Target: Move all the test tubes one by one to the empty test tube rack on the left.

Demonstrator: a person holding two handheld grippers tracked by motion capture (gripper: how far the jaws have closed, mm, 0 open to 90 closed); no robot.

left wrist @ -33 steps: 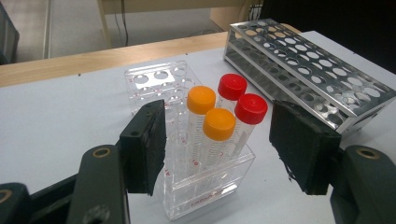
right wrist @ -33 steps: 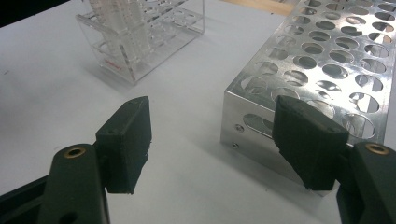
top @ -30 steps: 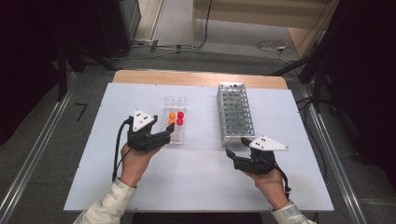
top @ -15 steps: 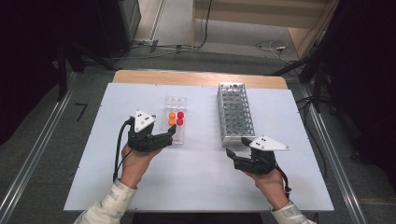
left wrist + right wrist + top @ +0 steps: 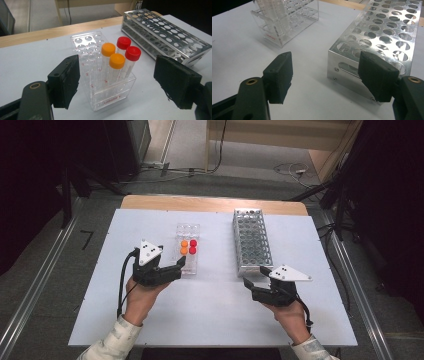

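A clear plastic rack (image 5: 187,265) stands on the white table (image 5: 215,320), holding two orange-capped tubes (image 5: 184,246) and two red-capped tubes (image 5: 193,246). My left gripper (image 5: 176,268) is open just in front of its near end. In the left gripper view, the left gripper (image 5: 122,83) has its jaws wide on either side of the clear rack (image 5: 110,93), with orange caps (image 5: 116,60) in front of red caps (image 5: 132,53). My right gripper (image 5: 253,284) is open by the near end of the metal rack (image 5: 251,242). In the right gripper view, the right gripper (image 5: 327,75) holds nothing.
The metal rack (image 5: 387,32) has several empty holes, and its near corner stands between my right jaws' line of sight. The clear rack (image 5: 287,22) lies farther left in the right gripper view. A wooden edge (image 5: 215,203) borders the table's far side.
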